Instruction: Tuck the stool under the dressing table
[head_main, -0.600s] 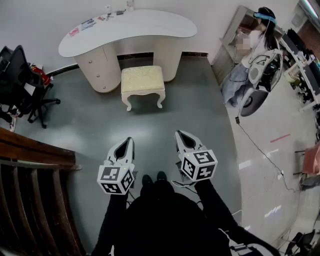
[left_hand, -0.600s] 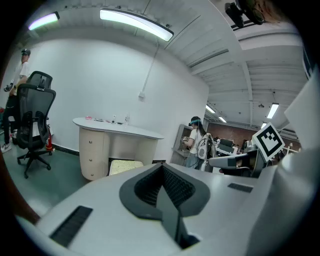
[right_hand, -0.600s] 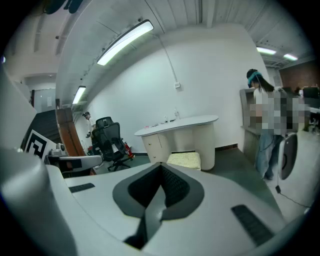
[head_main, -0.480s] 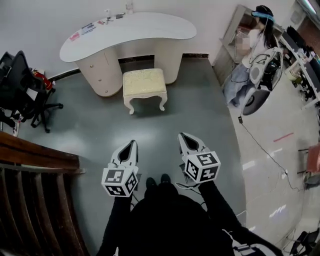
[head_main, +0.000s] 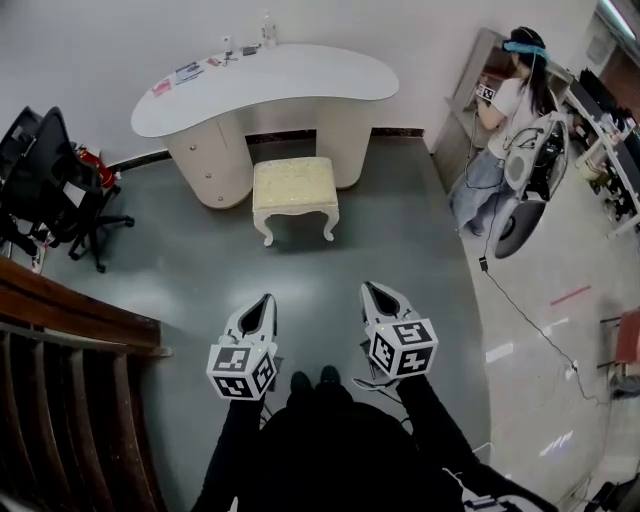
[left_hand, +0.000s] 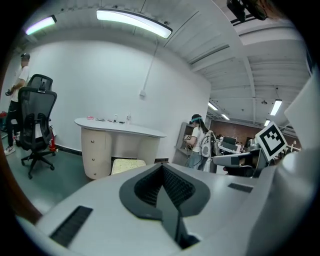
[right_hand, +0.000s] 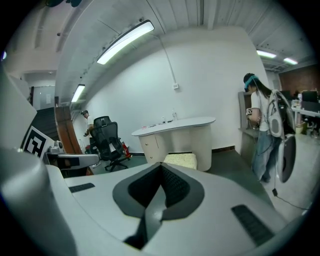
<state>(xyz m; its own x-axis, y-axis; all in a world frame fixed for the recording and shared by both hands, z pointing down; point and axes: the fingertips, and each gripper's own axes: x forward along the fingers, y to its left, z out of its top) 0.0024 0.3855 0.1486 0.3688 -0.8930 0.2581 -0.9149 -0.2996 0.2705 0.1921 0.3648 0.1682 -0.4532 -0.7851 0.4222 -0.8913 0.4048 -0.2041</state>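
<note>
The stool, with a pale yellow cushion and curved white legs, stands on the grey floor just in front of the white curved counter. It faces the gap between the counter's two pedestals, and its seat is out in the open, not under the top. A few small flat items and a small bottle lie at the back of the counter, near the wall.

In the head view both grippers are held side by side in front of the person, pointing toward the stool and well apart from it. The left gripper has its jaws together, with nothing between them; its own view shows the ribbed pads meeting in a closed seam, with the stool and counter far beyond. The right gripper is likewise closed and empty, and its own view also shows the pads pressed together, with the stool visible past the tips.

A black office chair stands to the left of the counter. A dark wooden railing runs along the lower left. At the right a person stands facing a shelf, well away from the stool.
</note>
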